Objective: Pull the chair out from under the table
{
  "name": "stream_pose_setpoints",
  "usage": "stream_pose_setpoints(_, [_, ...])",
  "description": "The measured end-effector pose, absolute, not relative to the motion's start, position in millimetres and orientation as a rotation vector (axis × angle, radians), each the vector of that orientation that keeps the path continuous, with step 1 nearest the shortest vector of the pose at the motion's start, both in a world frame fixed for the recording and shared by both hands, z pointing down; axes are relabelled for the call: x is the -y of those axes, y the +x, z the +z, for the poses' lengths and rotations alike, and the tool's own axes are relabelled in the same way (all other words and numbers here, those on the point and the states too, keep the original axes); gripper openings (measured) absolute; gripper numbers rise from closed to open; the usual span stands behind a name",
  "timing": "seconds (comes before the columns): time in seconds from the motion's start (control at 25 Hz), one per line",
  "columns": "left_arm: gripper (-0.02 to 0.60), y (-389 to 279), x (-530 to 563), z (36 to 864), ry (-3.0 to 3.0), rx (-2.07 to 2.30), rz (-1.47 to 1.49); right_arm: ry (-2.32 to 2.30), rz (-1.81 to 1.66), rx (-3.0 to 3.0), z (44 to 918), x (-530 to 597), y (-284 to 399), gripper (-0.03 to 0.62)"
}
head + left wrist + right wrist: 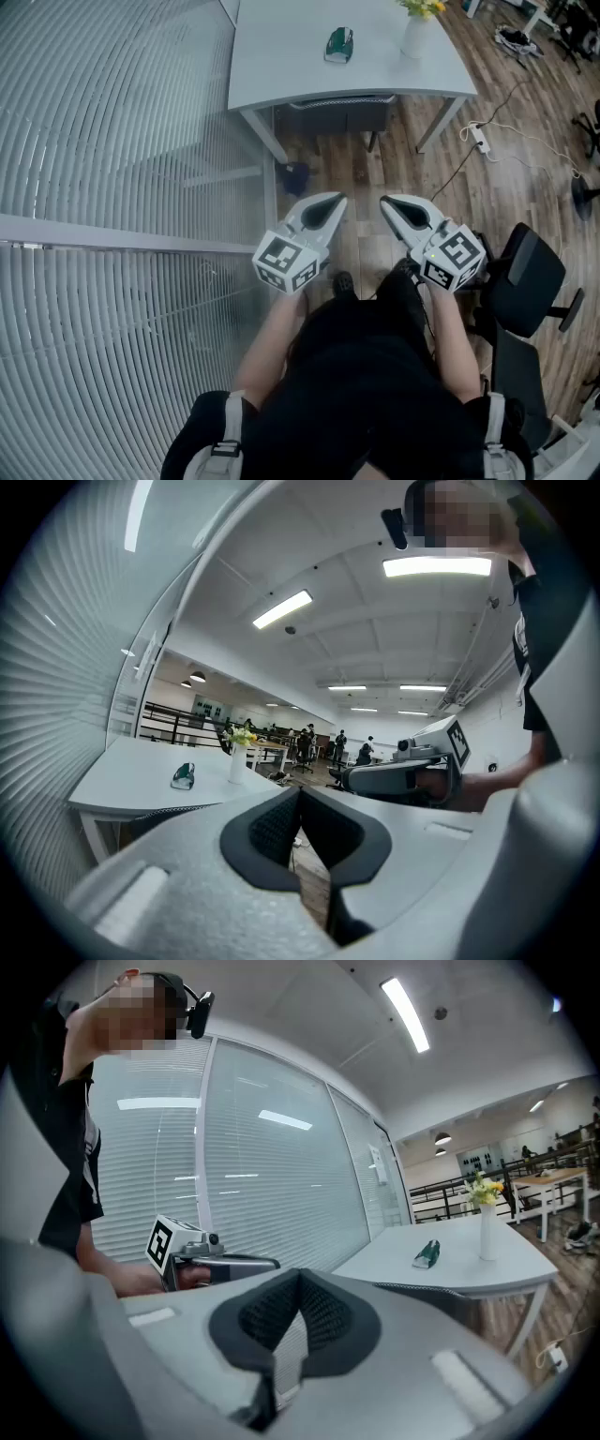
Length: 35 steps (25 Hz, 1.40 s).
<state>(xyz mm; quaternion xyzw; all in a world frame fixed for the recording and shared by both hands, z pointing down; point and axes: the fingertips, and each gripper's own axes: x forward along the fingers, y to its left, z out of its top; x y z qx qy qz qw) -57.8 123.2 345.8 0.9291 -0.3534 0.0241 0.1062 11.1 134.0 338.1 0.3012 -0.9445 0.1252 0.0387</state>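
Observation:
A grey chair (339, 112) is tucked under the white table (281, 56), only its back showing at the table's near edge; it also shows as a dark mesh back (441, 1299) under the tabletop. My left gripper (330, 208) and right gripper (394, 208) are held side by side well short of the table, over the wooden floor, both shut with nothing between the jaws. From each gripper view I see the other gripper beside it: the right gripper (366, 778) and the left gripper (267, 1262).
On the table stand a white vase with yellow flowers (417, 28) and a small green object (338, 44). A glass wall with blinds (103, 187) runs along the left. A black office chair (525, 281) stands at the right, and a power strip with cable (480, 137) lies on the floor.

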Motion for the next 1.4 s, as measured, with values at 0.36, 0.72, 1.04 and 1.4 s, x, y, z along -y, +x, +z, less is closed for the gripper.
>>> stream_pose_setpoints(0.36, [0.011, -54.0, -128.4, 348.3, 2.742, 1.045, 0.093, 0.936, 0.369, 2.891, 341.3, -139.8, 14.9, 0.002])
stream_pose_setpoints(0.72, [0.012, -55.8, -123.1, 346.6, 2.755, 1.043, 0.072, 1.032, 0.475, 2.886, 345.3, -128.0, 21.0, 0.003])
stream_pose_setpoints(1.04, [0.195, -67.7, -117.5, 354.6, 2.743, 1.134, 0.128, 1.128, 0.371, 2.872, 344.7, -122.1, 18.0, 0.271])
stream_pose_setpoints(1.4, [0.195, -76.1, -124.0, 354.0, 2.74, 1.135, 0.121, 1.133, 0.355, 2.828, 348.6, -127.9, 12.4, 0.27])
